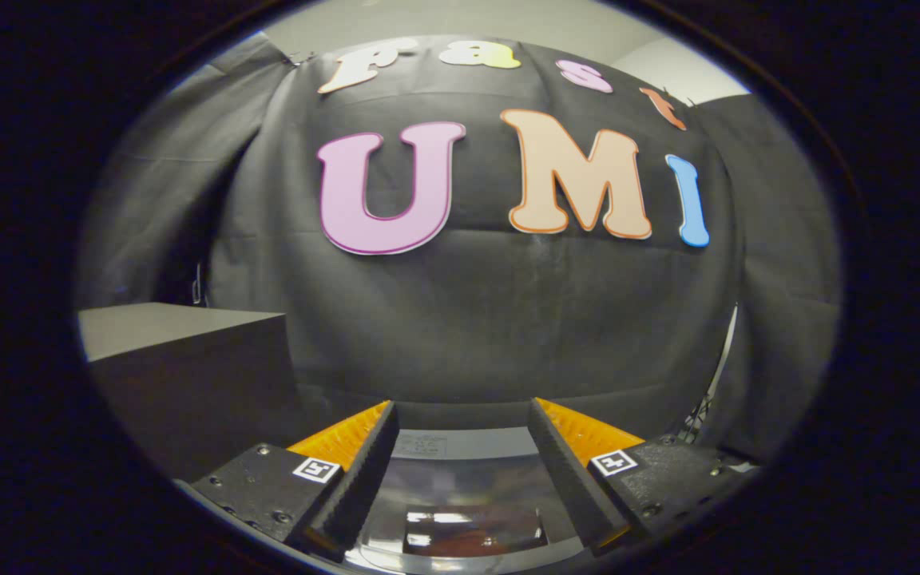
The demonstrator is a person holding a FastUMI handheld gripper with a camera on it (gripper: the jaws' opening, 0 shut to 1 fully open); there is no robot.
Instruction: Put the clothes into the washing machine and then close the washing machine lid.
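Gripper view, tongs (460, 415) apart above washing machine lid (460, 487)

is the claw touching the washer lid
Cannot tell. In the gripper view the open claw hangs over the glossy washer lid, which shows between its fingers, but looking along them hides any gap or contact underneath.
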